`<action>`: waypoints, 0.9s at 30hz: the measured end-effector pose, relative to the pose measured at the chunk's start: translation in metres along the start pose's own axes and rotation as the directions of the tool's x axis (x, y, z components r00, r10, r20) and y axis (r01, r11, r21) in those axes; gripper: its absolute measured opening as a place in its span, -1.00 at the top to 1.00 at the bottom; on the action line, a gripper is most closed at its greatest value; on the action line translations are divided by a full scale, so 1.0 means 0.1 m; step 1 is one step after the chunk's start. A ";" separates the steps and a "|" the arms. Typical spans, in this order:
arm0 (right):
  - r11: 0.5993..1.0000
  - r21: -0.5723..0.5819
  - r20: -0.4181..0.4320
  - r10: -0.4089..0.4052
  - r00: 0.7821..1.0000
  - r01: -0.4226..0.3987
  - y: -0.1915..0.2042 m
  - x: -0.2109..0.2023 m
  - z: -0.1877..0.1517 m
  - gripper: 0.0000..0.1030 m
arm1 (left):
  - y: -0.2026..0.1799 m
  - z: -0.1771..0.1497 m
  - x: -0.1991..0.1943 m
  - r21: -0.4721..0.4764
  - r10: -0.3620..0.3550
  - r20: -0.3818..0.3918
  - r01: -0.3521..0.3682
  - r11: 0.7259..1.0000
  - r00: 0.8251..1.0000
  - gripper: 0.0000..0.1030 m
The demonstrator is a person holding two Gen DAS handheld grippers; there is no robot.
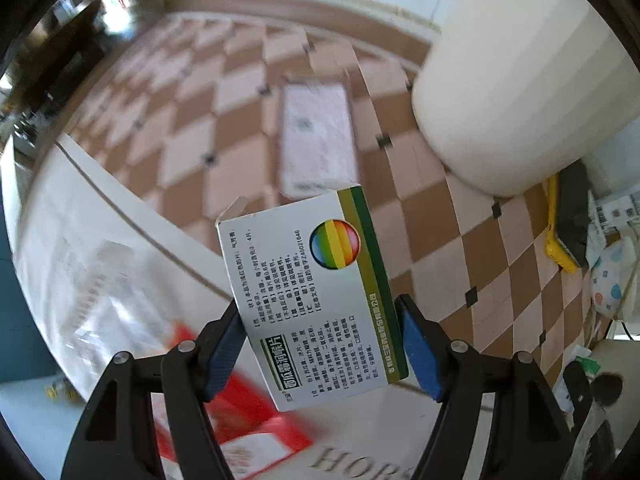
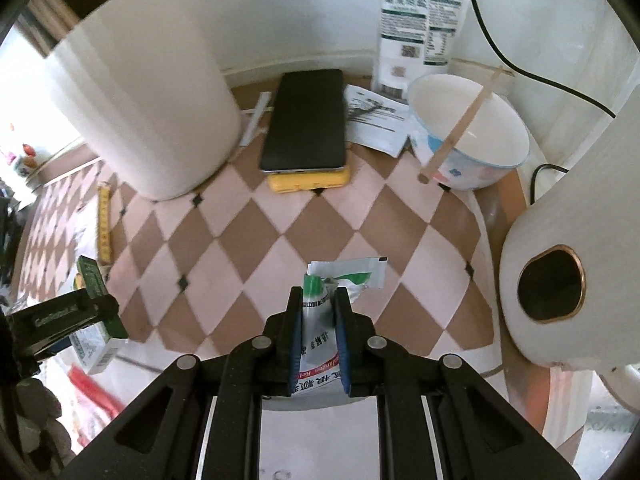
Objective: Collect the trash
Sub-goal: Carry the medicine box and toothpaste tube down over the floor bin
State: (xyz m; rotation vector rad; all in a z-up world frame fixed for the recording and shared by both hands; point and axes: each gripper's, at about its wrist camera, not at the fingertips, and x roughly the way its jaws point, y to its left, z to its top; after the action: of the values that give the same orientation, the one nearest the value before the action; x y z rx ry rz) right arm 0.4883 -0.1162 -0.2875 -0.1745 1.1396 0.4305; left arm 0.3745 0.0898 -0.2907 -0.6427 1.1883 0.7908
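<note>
My left gripper (image 1: 322,320) is shut on a white medicine box (image 1: 308,296) with a green stripe and a rainbow circle, held above the checkered table. The same box (image 2: 96,316) and left gripper (image 2: 76,312) show at the left edge of the right wrist view. My right gripper (image 2: 318,300) is shut on a crumpled white and green sachet (image 2: 320,324), just above the table near its front edge. A pink wrapper (image 1: 318,136) lies flat on the table farther off in the left wrist view.
A large white cylinder (image 2: 148,100) stands at back left. A black phone (image 2: 306,120) lies on a yellow case (image 2: 308,182). A bowl (image 2: 468,132) with a wooden stick, a white bag (image 2: 420,24), papers and a white device (image 2: 560,280) crowd the right. A red packet (image 1: 240,420) lies below.
</note>
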 end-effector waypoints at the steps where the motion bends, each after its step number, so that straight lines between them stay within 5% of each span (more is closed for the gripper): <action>1: 1.000 -0.004 0.002 0.011 1.000 -0.011 0.05 -0.04 -0.02 0.71 | 0.05 -0.03 -0.08 0.002 -0.002 0.022 0.002 1.000 1.000 -0.36; 12: 0.980 -0.143 0.028 0.141 0.990 -0.135 0.99 -0.61 -0.43 0.72 | 1.81 -0.16 -1.19 -0.066 0.039 0.244 -0.024 0.998 0.969 -0.36; 20: 0.919 -0.287 0.010 0.285 0.958 -0.271 2.20 -1.08 -1.08 0.73 | 3.29 -0.78 -1.59 -0.203 0.126 0.283 -0.069 0.977 0.951 -0.36; 27: 0.821 -0.421 -0.112 0.376 0.920 -0.386 3.42 -1.25 -2.13 0.73 | 4.62 -1.56 -1.59 -0.353 0.210 0.219 -0.124 0.928 0.953 -0.35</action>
State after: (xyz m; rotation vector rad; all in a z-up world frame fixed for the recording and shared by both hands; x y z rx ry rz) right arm 0.1231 0.0880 -0.2347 -0.3454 1.0880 1.0499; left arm -0.1158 0.2023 -0.1912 -0.6984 0.8872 1.2027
